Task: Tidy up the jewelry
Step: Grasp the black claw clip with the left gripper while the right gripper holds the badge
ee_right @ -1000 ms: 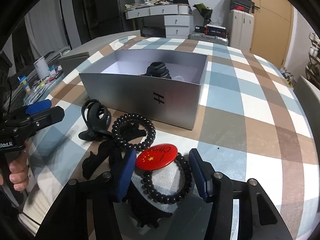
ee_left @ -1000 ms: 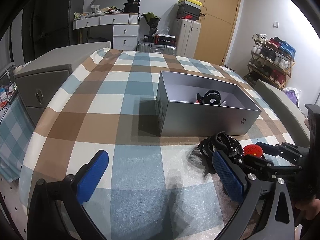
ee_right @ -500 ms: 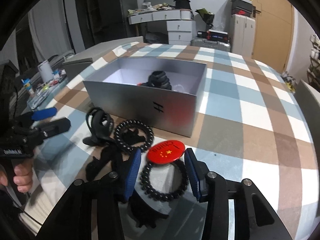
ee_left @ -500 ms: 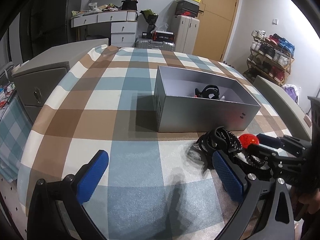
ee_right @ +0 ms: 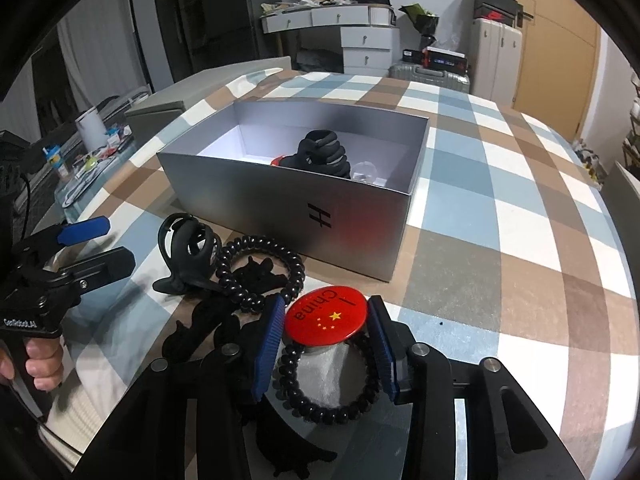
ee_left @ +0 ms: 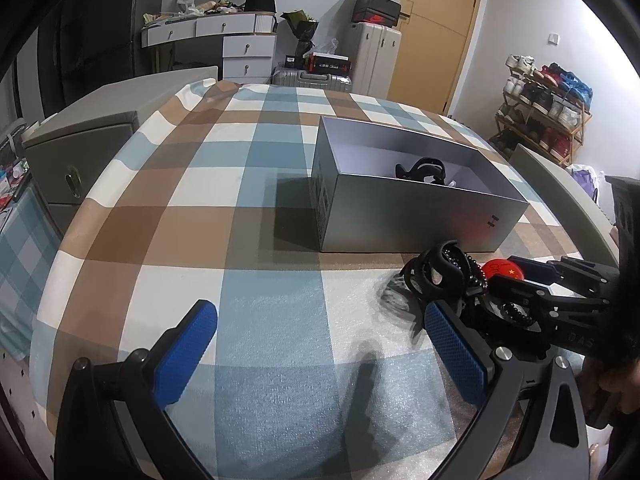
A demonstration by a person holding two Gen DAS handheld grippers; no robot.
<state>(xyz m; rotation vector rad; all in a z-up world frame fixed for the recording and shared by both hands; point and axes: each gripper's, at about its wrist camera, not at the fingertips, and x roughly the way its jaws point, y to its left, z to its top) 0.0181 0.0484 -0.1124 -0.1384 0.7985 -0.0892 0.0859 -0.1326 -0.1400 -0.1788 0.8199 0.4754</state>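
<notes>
A round red badge [ee_right: 326,314] with a star sits between my right gripper's [ee_right: 326,322] blue pads. Its jaws are closing and both pads touch the badge's rim. Under it lies a black bead bracelet [ee_right: 320,410]. To the left lie a black spiral hair tie [ee_right: 260,268] and a black claw clip [ee_right: 184,240]. Behind them stands an open silver box [ee_right: 280,188] holding another black clip [ee_right: 322,152]. My left gripper [ee_left: 316,320] hangs open over the checked cloth with nothing between its fingers. The badge [ee_left: 502,269] and right gripper [ee_left: 516,280] show at its right.
The checked tablecloth [ee_left: 200,220] covers the whole table. Grey cabinets [ee_left: 80,148] flank the table's left side. A shoe rack [ee_left: 548,92] stands far right. A hand [ee_right: 40,364] holds the left gripper [ee_right: 92,240] at the left edge.
The right gripper's pads have drawn in from either side until they meet the red badge. The left gripper has stayed open in the same place.
</notes>
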